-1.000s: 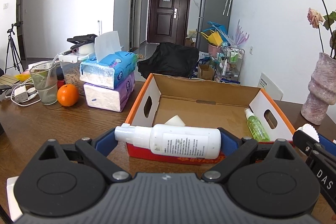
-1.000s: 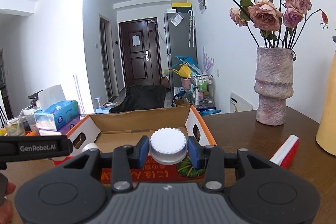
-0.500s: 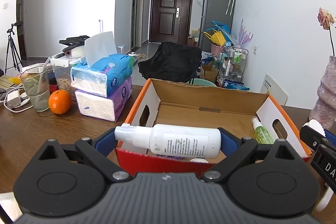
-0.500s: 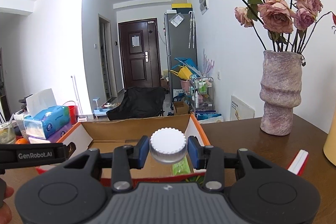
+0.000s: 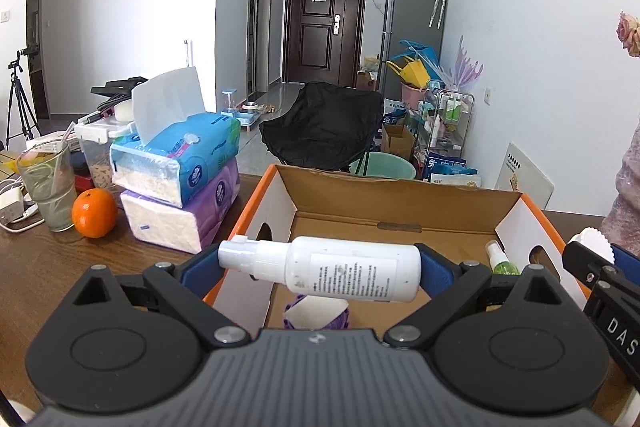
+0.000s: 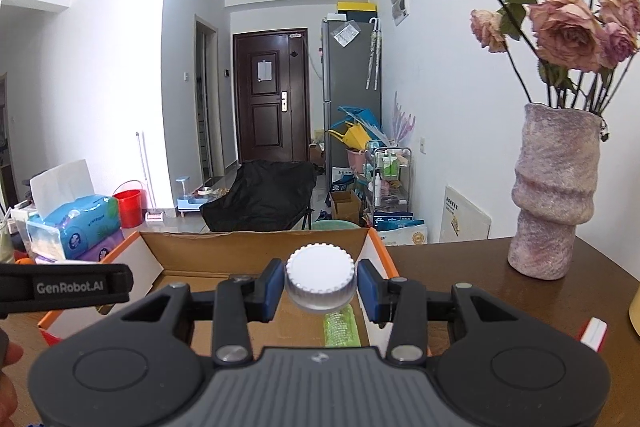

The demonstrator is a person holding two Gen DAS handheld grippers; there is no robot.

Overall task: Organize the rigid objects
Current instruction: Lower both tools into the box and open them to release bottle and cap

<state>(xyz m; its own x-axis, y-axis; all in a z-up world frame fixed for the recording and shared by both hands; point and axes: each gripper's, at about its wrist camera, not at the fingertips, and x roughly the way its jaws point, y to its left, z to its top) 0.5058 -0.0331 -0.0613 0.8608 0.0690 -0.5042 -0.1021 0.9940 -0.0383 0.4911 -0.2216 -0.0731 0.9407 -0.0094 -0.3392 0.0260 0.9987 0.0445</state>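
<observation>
A brown wooden table (image 5: 48, 267) carries an open cardboard box (image 5: 400, 203) with orange outer edges and white end walls pierced by hand-holes; its brown floor lies open to both wrist views. On the table to the left of the box sit two stacked tissue packs (image 5: 180, 183), the blue one lying across the purple one with a sheet standing up from it, and at the right end of the table stands a mottled pink vase (image 6: 554, 195) holding dried roses, well apart from the box. Beside the tissue packs are a drinking glass (image 5: 48, 187) and, touching its base, an orange (image 5: 95, 213). The left gripper (image 5: 320, 269) hangs over the near left part of the box with its blue pads clamped on the two ends of a white spray bottle (image 5: 332, 267), which lies crosswise, nozzle to the left. The right gripper (image 6: 320, 285) hangs over the box's right end with its jaws nearly closed, the pads pressing both sides of a white ribbed cap (image 6: 320, 273); what is under the cap cannot be made out. Inside the box, a small green spray bottle (image 5: 500, 261) lies along the right wall, and a purple-and-white item (image 5: 316, 313) lies on the floor under the white bottle.
</observation>
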